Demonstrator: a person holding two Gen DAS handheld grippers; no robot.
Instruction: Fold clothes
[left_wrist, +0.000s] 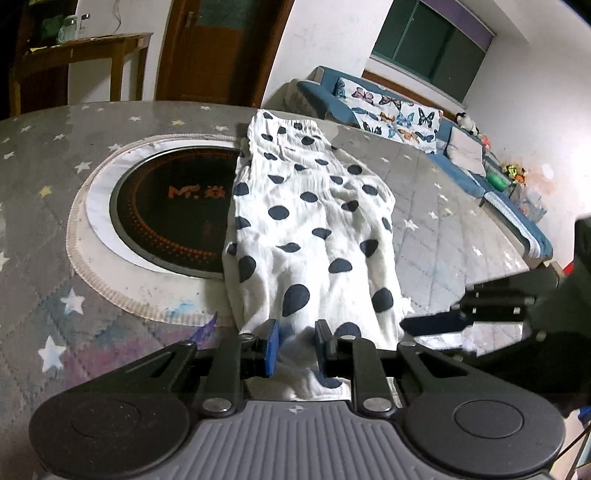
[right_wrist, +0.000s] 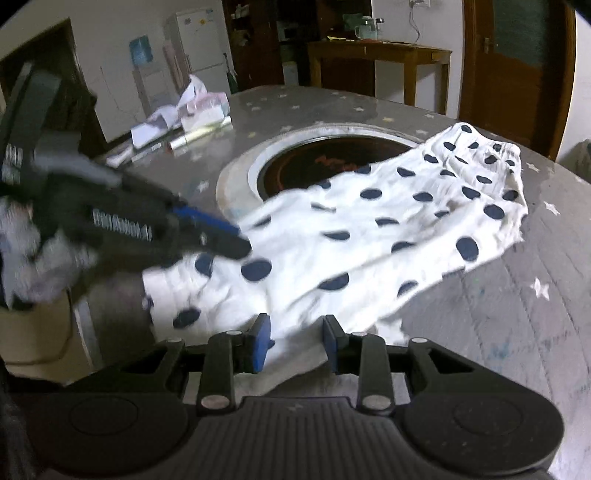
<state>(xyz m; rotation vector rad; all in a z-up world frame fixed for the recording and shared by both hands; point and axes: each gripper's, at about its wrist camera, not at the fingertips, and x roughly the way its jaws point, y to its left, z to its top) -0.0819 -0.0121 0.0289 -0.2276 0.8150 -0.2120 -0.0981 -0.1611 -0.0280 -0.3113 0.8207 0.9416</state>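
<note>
- Polka-dot garment (left_wrist: 314, 221): it lies lengthwise on the desk (left_wrist: 461, 229), its gathered waistband (left_wrist: 291, 123) at the far end and its hem end nearest me. I judge this layout suits a fold that carries the hem up toward the waistband.
- One long edge of the garment overlaps the round cooktop (left_wrist: 173, 214) set into the desk, so the cloth is not centred there. The rest rests on the star-printed cover.
- Left gripper (left_wrist: 297, 343): I hold it at the near hem, angled down onto the cloth. A raised ridge of fabric fills the gap between its blue fingers (left_wrist: 272, 347), so I read them as clenched on the hem.
- Right gripper (right_wrist: 295, 343): it sits at the same hem, beside the left one, which puts one corner in each hand. Cloth runs between its fingers (right_wrist: 260, 341), but I cannot tell whether they bite it or merely straddle it.
- In the right wrist view the left gripper is blurred, with its tips down on the fabric.
- The garment is wrinkled and no fold lies across it yet. I judge the next move needs both corners lifted evenly, or the hem will skew.
</note>
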